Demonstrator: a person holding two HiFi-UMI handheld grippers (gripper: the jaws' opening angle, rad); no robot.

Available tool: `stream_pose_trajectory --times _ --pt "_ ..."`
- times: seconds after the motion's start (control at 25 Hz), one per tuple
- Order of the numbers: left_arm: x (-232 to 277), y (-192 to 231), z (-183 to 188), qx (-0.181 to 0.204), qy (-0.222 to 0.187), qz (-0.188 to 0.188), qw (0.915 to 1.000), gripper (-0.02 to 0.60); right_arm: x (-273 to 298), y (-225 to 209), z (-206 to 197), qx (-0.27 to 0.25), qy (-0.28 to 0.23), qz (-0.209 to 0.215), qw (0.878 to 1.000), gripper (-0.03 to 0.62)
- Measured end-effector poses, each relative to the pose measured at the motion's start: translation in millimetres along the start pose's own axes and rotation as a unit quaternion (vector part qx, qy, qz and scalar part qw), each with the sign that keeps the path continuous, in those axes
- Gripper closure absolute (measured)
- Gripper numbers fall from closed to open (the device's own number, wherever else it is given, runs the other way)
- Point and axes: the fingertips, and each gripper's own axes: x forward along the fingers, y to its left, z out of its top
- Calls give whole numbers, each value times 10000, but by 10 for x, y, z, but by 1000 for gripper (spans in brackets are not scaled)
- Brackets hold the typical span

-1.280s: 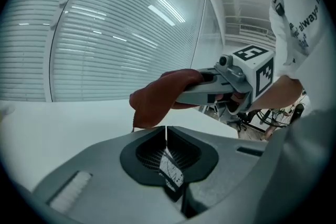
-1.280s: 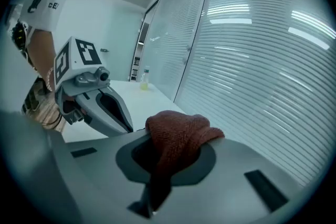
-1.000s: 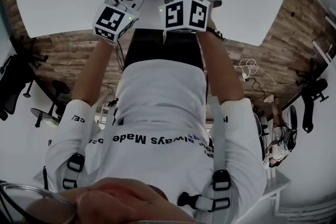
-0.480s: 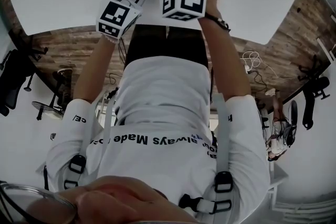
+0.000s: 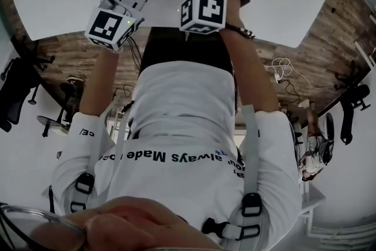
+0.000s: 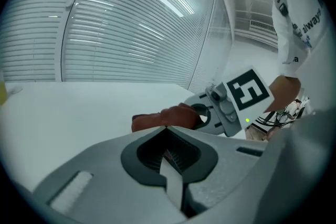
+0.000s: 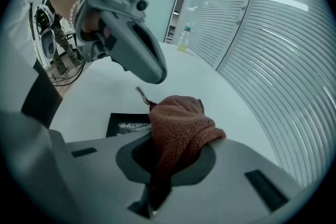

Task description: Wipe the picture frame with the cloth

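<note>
Picture frame (image 7: pixel 118 124), black-edged, lies flat on the white table (image 7: pixel 94 97), just left of the right tongs (image 7: pixel 170 141). Those tongs are clamped on a rust-brown cloth (image 7: pixel 181 123), which is bunched up beside the frame's edge. The left tongs (image 6: pixel 167 131) are closed with nothing between them, held above the table near the cloth. The person's white shirt (image 5: pixel 182 126) reads "always Made". A small bottle (image 7: pixel 183 39) of yellowish liquid stands far back on the table.
</note>
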Motion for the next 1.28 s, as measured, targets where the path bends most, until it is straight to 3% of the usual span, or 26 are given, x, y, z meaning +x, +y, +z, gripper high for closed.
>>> stream_pose_trajectory --times 0.24,0.48,0.84,1.28 --pt "179 372 207 253 60 -44 9997 578 -27 185 42 -23 9 128 9999 574" --pt "539 412 223 772 539 -368 9949 577 -72 381 26 -50 23 270 9996 574" --pt "848 388 -44 1042 1378 -777 9819 578 -145 560 -6 -55 68 438 9990 574" --pt "883 436 -68 800 1309 -723 9855 578 -288 896 -30 -628 196 947 9933 574"
